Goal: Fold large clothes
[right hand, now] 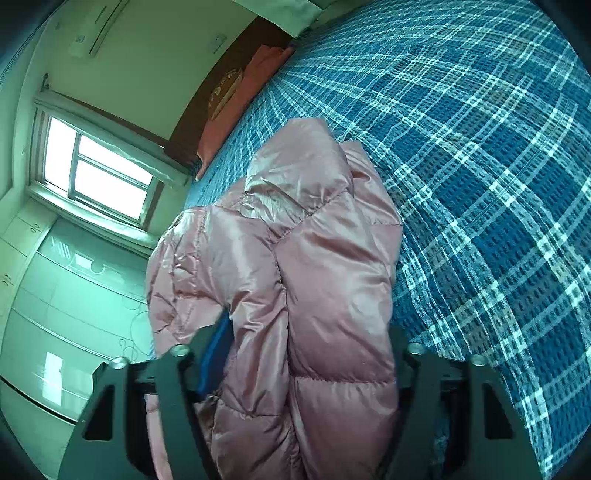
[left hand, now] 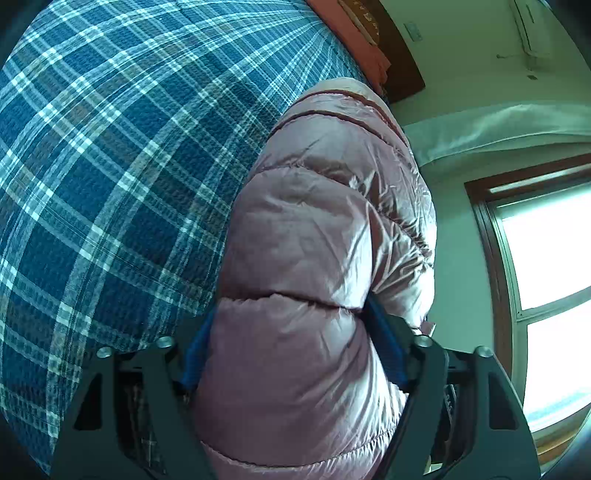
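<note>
A shiny pink puffer jacket (left hand: pixel 325 229) lies bunched on a bed with a blue plaid cover (left hand: pixel 110 166). My left gripper (left hand: pixel 291 332) is shut on a thick quilted fold of the jacket, its blue pads (left hand: pixel 384 343) pressed into the fabric on both sides. In the right wrist view the same jacket (right hand: pixel 314 258) shows with its hood (right hand: pixel 299 166) towards the headboard. My right gripper (right hand: pixel 306 354) is shut on another thick fold of the jacket; one blue pad (right hand: pixel 216 354) shows on the left, the other is hidden by fabric. The bed cover (right hand: pixel 480 166) stretches away to the right.
A brown headboard (right hand: pixel 229 85) and an orange-pink pillow (right hand: pixel 243 99) lie at the bed's far end. A window (right hand: pixel 96 170) and pale wardrobe doors (right hand: pixel 66 314) stand beside the bed. An air conditioner (left hand: pixel 528 29) hangs on the wall.
</note>
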Tool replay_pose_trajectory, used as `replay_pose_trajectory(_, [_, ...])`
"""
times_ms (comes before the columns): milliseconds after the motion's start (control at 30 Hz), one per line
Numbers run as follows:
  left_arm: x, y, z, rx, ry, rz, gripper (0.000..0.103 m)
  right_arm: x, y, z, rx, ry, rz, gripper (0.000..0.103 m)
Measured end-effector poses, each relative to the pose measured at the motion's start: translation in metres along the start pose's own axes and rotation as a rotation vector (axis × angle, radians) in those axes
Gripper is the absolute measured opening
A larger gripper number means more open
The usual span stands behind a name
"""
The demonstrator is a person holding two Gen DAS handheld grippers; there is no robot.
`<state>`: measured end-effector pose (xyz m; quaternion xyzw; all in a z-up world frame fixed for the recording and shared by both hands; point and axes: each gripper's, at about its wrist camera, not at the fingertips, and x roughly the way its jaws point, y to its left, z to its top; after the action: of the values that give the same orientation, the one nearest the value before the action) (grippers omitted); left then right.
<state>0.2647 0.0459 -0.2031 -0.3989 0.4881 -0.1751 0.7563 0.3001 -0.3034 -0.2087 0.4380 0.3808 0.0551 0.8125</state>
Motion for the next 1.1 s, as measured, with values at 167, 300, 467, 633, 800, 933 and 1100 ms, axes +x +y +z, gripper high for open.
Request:
replay_pose_trajectory(167, [0.000,-0.015,-0.006,0.058,-0.018,0.033,0.054,-0.005,0.004,-0.011,-0.008,-0.010,0.034,0.037])
replay_pose_trajectory(300, [-0.005,-0.021,-0.008,0.104,-0.026,0.029,0.051,-0.020,0.007,-0.025,-0.022,-0.031,0.059,0.030])
replay_pose_trajectory(467, [-0.018,-0.026,-0.012,0.153,-0.043,0.016,0.047,-0.034,0.021,-0.038,-0.035,-0.054,0.091,0.027])
replay_pose_trajectory(633, [-0.048,-0.024,-0.005,0.182,-0.087,0.008,0.046,-0.037,0.045,-0.043,-0.050,-0.070,0.135,0.026])
replay_pose_trajectory(800, [-0.076,-0.023,0.017,0.208,-0.143,0.015,0.046,-0.017,0.070,-0.044,-0.046,-0.058,0.188,0.026])
replay_pose_trajectory(933, [-0.097,-0.008,0.048,0.190,-0.186,0.035,0.046,0.018,0.098,-0.043,-0.039,-0.033,0.242,0.026])
replay_pose_trajectory(1100, [-0.108,0.013,0.085,0.147,-0.219,0.069,0.046,0.067,0.128,-0.039,-0.047,0.016,0.273,0.026])
